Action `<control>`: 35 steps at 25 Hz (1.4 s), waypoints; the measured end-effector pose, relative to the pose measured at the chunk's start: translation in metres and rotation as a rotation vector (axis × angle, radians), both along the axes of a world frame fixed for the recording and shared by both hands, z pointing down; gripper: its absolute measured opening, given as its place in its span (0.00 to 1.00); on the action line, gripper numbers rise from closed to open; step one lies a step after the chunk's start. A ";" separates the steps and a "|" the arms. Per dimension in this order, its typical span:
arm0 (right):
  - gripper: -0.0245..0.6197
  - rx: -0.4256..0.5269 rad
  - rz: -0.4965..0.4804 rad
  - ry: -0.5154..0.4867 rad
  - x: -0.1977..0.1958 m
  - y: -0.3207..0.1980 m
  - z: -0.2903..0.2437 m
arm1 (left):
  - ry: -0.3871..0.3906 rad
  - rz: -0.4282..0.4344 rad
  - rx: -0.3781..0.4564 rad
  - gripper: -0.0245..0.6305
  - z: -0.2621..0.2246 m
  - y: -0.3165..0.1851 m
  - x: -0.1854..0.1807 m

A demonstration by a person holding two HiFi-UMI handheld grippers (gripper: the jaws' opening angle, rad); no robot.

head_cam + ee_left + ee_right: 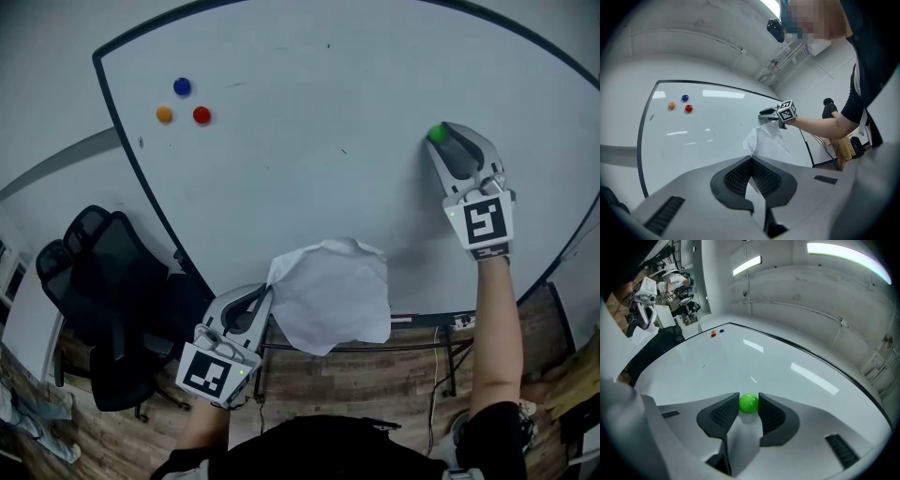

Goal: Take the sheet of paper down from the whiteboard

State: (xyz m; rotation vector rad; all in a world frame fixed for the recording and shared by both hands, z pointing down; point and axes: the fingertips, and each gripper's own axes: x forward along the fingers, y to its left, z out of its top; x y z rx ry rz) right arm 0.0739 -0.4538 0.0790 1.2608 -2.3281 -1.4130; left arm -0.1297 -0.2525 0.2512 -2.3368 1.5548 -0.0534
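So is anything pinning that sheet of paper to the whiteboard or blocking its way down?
Nothing visible. The left gripper is shut on the sheet of paper, and no magnet sits on it. The right gripper grips the green magnet to the side on the whiteboard.

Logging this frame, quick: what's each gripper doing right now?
Left gripper: closed on the sheet of paper.
Right gripper: closed on the green magnet.

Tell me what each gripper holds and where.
The left gripper pinches the sheet of paper by its left edge; right gripper clasps the green magnet by its sides.
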 end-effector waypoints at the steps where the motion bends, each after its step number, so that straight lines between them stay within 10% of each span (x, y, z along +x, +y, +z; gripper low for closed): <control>1: 0.24 -0.012 -0.007 0.003 0.000 0.000 0.002 | 0.003 0.002 -0.007 0.06 0.002 0.000 0.001; 8: 0.30 -0.061 -0.177 -0.184 0.014 0.058 0.021 | 0.046 0.028 -0.059 0.06 0.017 -0.010 0.003; 14: 0.17 -0.327 -0.404 -0.269 0.022 0.122 0.133 | 0.110 0.079 -0.117 0.06 0.046 -0.020 0.008; 35: 0.08 -1.023 -0.410 -0.479 0.048 0.206 0.436 | 0.149 0.284 -0.340 0.06 0.234 0.008 0.044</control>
